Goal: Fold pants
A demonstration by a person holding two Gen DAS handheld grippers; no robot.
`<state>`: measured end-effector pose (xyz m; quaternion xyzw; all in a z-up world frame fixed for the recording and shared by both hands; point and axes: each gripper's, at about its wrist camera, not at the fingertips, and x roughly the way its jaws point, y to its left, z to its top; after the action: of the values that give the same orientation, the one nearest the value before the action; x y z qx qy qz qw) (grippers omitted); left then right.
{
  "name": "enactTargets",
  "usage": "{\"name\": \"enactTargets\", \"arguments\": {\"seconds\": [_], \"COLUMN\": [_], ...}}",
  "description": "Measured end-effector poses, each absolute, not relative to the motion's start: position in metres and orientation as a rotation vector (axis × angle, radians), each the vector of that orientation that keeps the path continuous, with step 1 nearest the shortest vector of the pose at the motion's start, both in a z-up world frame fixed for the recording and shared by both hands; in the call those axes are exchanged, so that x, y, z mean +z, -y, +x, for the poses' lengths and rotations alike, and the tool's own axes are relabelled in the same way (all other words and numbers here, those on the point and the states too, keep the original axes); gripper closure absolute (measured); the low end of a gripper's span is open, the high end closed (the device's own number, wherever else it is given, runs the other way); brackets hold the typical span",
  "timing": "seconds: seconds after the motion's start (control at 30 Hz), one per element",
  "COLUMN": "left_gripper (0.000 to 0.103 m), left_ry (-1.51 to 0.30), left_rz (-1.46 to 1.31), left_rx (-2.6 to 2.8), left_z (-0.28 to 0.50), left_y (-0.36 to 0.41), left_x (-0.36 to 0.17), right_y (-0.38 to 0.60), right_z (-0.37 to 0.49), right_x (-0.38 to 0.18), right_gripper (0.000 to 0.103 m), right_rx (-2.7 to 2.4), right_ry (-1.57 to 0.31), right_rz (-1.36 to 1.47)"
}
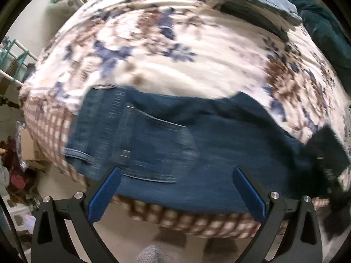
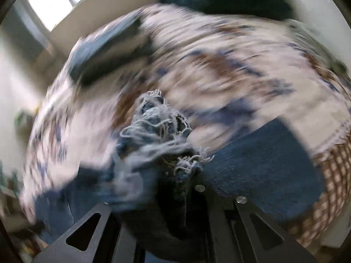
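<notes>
Blue jeans lie across the near edge of a bed with a floral cover, back pocket up. My left gripper is open and empty, its blue fingers spread just in front of the jeans near the waist. In the right wrist view my right gripper is shut on the frayed hem of a jeans leg, lifted above the bed; the fingertips are hidden by the bunched denim. The rest of the jeans lies to the right. My right gripper also shows as a dark shape in the left wrist view.
A stack of folded dark clothes sits at the far side of the bed, also in the right wrist view. A dark green blanket lies at the far right. Clutter and a rack stand on the floor at left.
</notes>
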<state>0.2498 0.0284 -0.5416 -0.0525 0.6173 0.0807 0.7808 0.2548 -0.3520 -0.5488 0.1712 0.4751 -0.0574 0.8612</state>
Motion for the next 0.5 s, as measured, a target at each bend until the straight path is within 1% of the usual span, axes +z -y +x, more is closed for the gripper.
{"name": "enactTargets", "arguments": {"seconds": [0.1, 0.13, 0.17, 0.2, 0.23, 0.3, 0.33, 0.37, 0.5], "left_gripper": [0.000, 0.000, 0.000, 0.000, 0.000, 0.000, 0.000, 0.000, 0.000], "left_ry": [-1.308, -1.309, -1.313, -1.315, -1.314, -1.300, -1.290, -1.280, -1.285], "left_rz": [-0.086, -0.092, -0.106, -0.118, -0.136, -0.173, -0.183, -0.197, -0.262], "left_rx": [0.193, 0.198, 0.201, 0.205, 0.208, 0.209, 0.209, 0.203, 0.128], "left_z": [0.248, 0.249, 0.251, 0.252, 0.254, 0.258, 0.261, 0.265, 0.281], "left_y": [-0.046, -0.050, -0.054, -0.056, -0.058, -0.057, -0.054, -0.050, -0.024], "left_x": [-0.542, -0.545, -0.547, -0.548, -0.547, -0.543, -0.540, -0.537, -0.539], "right_y": [0.277, 0.251, 0.237, 0.228, 0.220, 0.215, 0.218, 0.223, 0.269], "right_z": [0.251, 0.249, 0.246, 0.245, 0.247, 0.248, 0.250, 0.251, 0.238], "right_x": [-0.571, -0.581, -0.590, -0.598, -0.608, -0.613, -0.611, -0.608, -0.573], "right_gripper": [0.097, 0.095, 0.091, 0.089, 0.082, 0.056, 0.023, 0.010, 0.010], "right_rx": [-0.059, -0.046, -0.048, -0.046, -0.038, 0.016, 0.094, 0.170, 0.315], "right_ry": [-1.047, -1.075, -1.100, -1.127, -1.173, -1.213, -1.237, -1.259, -1.227], "right_rz": [0.222, 0.167, 0.145, 0.131, 0.122, 0.166, 0.226, 0.287, 0.541]}}
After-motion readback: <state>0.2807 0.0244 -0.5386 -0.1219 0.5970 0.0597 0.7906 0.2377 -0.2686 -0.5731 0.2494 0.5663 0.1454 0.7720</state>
